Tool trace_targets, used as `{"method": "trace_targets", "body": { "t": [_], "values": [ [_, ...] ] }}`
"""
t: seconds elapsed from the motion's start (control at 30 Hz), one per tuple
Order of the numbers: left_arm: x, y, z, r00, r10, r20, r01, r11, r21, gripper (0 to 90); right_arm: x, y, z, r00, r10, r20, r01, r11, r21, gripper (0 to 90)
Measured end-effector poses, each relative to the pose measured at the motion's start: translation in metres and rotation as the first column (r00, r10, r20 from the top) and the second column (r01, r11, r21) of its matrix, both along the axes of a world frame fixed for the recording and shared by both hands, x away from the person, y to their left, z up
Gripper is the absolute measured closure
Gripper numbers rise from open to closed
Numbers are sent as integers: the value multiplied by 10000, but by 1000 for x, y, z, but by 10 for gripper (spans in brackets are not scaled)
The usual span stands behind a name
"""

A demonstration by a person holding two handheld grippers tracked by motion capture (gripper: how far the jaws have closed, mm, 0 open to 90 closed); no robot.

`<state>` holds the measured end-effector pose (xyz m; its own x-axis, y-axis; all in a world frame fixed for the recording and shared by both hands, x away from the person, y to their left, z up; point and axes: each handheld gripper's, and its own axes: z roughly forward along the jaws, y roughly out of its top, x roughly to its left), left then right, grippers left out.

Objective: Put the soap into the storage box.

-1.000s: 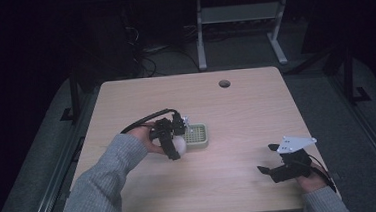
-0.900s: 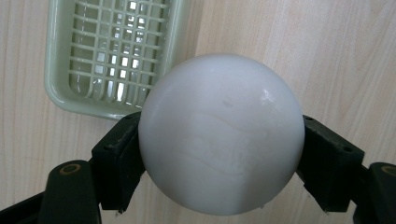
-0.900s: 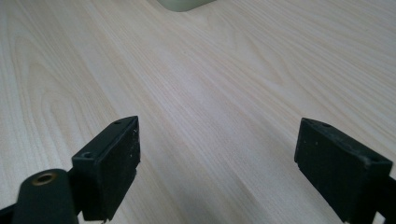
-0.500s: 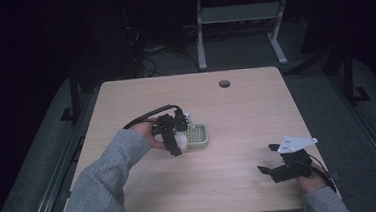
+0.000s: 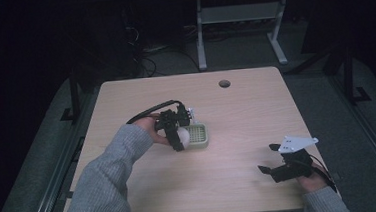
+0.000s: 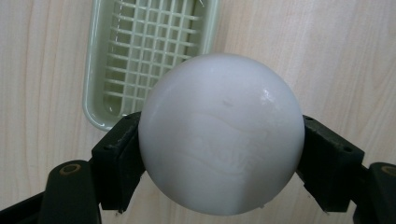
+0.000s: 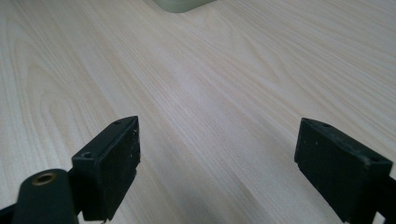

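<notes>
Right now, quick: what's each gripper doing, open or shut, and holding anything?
Left gripper: shut on the white ball, beside the green basket.
Right gripper: jaws open, holding nothing, over the table.

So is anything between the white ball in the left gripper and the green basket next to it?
Nothing visible. The left gripper is shut on the white ball, held right at the near rim of the green basket. The basket's grid floor looks bare, and only open table lies around it.

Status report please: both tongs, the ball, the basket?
Left tongs shut on white ball, beside green basket. Right tongs open, idle over bare table. Nothing in the way.
</notes>
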<state>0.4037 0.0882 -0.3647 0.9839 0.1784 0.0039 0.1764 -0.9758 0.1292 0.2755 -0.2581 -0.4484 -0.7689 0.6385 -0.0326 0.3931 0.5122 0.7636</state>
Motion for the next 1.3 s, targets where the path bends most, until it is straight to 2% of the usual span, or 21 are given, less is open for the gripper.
{"method": "trace_targets", "body": {
  "t": [0.23,0.33,0.63,0.7,0.77,1.3],
  "values": [
    [9,-7,0,10000,-71,-13,71,9999,113,238,-1,0,0,10000,-59,-77,60,9999,97,136],
    [13,-9,-1,10000,15,-26,-15,10000,-62,238,-1,0,0,9999,-57,-117,57,10000,74,136],
    [24,-18,-3,10000,11,-32,-11,10000,47,238,-1,0,0,10000,-26,-76,27,9999,99,136],
    [26,-21,-3,9999,-118,66,117,9998,165,238,-1,0,0,10000,-24,-67,24,9999,106,136],
    [28,-22,-3,10000,-64,1,64,10000,26,238,-1,-1,1,10000,-36,-78,37,9999,110,136],
    [42,-23,-18,9996,241,-149,-239,9996,132,238,-1,-1,1,10000,-9,-75,10,9999,112,136]
  ]
}}
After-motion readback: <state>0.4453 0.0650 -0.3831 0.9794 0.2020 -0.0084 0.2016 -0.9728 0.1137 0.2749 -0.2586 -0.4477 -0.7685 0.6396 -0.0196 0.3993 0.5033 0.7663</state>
